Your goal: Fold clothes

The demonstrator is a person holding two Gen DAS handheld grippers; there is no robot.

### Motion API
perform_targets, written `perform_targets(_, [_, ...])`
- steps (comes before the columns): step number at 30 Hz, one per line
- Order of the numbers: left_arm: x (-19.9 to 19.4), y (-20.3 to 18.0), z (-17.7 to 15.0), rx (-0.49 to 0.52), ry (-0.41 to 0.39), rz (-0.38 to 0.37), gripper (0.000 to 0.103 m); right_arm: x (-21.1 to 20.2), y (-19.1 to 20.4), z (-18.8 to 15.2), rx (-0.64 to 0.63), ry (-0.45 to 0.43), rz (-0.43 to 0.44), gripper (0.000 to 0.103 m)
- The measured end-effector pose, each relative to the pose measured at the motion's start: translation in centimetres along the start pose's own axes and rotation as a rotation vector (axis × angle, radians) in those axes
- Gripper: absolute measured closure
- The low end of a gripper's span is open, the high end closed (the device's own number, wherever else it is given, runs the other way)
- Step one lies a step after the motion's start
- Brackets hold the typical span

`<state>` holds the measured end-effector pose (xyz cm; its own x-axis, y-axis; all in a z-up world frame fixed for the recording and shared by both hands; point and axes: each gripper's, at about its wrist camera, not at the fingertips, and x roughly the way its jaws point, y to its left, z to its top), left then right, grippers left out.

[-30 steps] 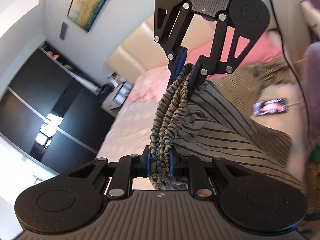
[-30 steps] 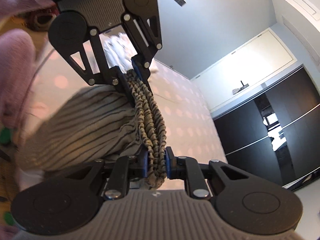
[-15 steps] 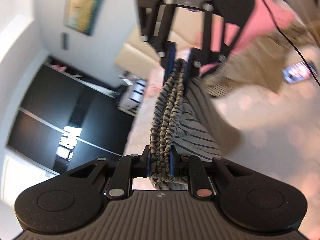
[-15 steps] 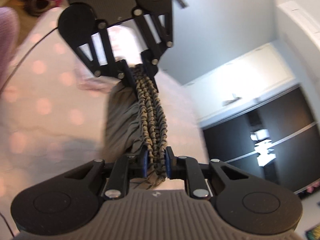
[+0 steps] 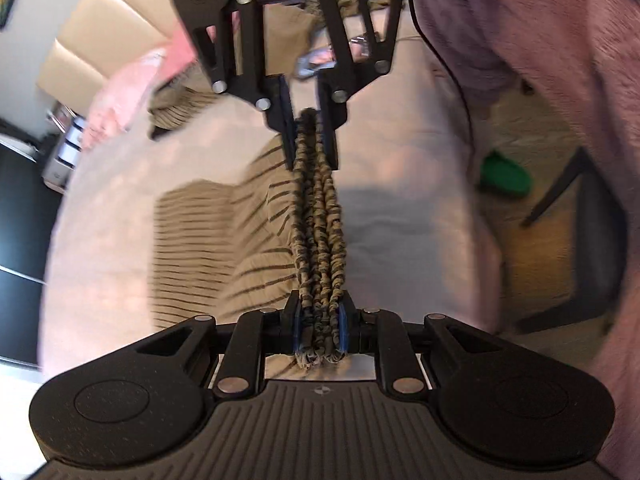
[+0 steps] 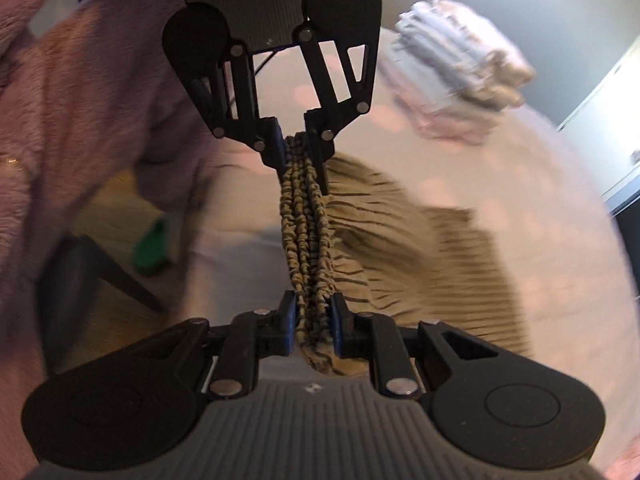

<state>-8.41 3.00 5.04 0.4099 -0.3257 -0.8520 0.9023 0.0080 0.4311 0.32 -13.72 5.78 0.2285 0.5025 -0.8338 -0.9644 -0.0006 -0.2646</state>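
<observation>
1. The left gripper is closed on one end of the gathered elastic waistband of the striped trousers; the right gripper is closed on the opposite end, so the waistband is stretched between the two, well bunched.
2. The trouser body is seen draped down onto the pale polka-dot bedsheet, part of it already lying on the bed while the waistband is held above it.
3. A slip is judged possible: the band is thick and ruched inside each pair of jaws, and if it is pulled tauter, one end could be drawn out, so the garment would drop askew.
4. Both views are smeared by motion; if the cloth is laid down at speed, the legs are likely to be left twisted or bunched, and the fold would be spoiled.
5. The layers are pinched together, so a hidden crease may be trapped along the waistband edge.
6. A second striped garment lies near the pink pillow; it could be caught if the trousers are swung that way.
7. The black cable across the sheet could be snagged by the right gripper.
</observation>
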Motion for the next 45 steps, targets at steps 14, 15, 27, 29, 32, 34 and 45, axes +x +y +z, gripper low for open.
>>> perform_targets(14, [-1.0,-7.5,-1.0,-0.116,0.008,-0.316,0.088,-0.5,12.0,-1.3,0.118,-0.001,0.204,0.087])
perform_targets(15, [-1.2,-7.4,-1.1,-0.128,0.01,-0.304,0.088,-0.7,12.0,-1.3,0.137,-0.01,0.185,0.087])
perform_targets(27, [-1.8,-4.7,-0.7,-0.313,-0.018,-0.304,0.088,-1.5,14.3,-0.9,0.202,-0.041,-0.049,0.047])
perform_targets(29, [-2.1,-3.8,-0.7,-0.345,-0.024,-0.312,0.088,-1.4,14.8,-0.8,0.186,-0.028,-0.086,0.046])
perform_targets(32, [-2.4,-2.3,-0.5,-0.387,-0.037,-0.32,0.088,-1.2,15.6,-0.5,0.15,-0.003,-0.132,0.046])
perform_targets(34, [-2.6,-1.0,-0.3,-0.421,-0.051,-0.323,0.088,-1.0,16.2,-0.5,0.108,0.017,-0.183,0.046])
perform_targets(45, [-4.1,1.3,-0.4,-0.464,-0.062,-0.299,0.088,-1.2,16.9,-1.1,-0.015,0.042,-0.374,0.078])
